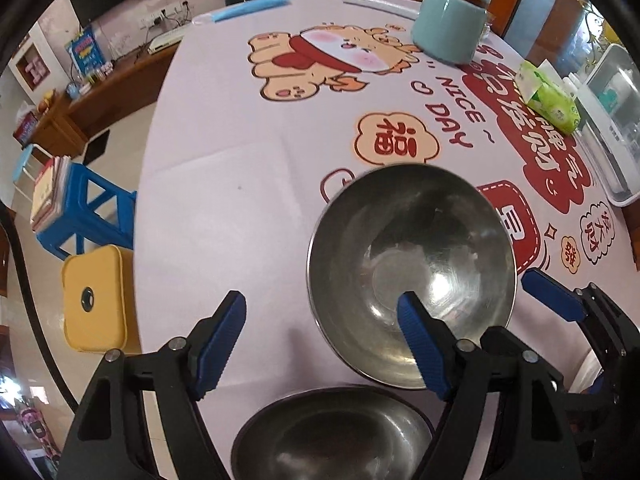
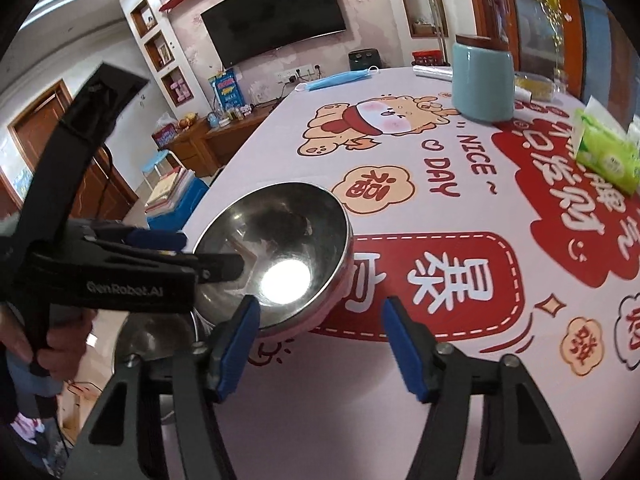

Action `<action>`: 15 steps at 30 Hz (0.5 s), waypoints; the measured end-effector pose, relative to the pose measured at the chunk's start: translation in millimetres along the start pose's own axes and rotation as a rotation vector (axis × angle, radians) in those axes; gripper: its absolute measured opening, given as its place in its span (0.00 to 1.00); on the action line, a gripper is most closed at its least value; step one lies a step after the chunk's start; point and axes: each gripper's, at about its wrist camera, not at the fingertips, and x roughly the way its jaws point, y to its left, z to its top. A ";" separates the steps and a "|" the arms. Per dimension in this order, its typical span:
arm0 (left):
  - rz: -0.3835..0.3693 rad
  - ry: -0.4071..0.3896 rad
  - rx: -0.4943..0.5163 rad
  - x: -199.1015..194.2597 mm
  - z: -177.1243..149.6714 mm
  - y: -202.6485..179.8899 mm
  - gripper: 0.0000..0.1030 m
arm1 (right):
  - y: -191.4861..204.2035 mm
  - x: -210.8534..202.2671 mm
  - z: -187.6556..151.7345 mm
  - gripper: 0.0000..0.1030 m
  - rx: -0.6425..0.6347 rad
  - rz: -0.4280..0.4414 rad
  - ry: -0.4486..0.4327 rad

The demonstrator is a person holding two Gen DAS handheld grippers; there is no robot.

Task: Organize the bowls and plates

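Left tool (image 1: 322,334) wide open, finger inside steel bowl (image 1: 412,272)

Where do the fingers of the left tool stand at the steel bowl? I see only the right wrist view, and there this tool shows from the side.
Observer: The left tool is open. One finger is over the inside of the far bowl, and the other is outside the rim, over the cloth.
Operator: Is the second bowl empty? It is half hidden for me.
Observer: Yes, the near bowl is empty. It sits next to the first one, on the near side.
Operator: What is beyond the tissue pack?
Observer: A white plastic container stands just behind the tissue pack.
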 end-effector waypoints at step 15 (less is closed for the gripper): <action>-0.103 0.005 -0.052 12.3 -5.7 -0.3 0.20 | -1.2 13.1 -4.3 0.36 0.009 0.004 0.040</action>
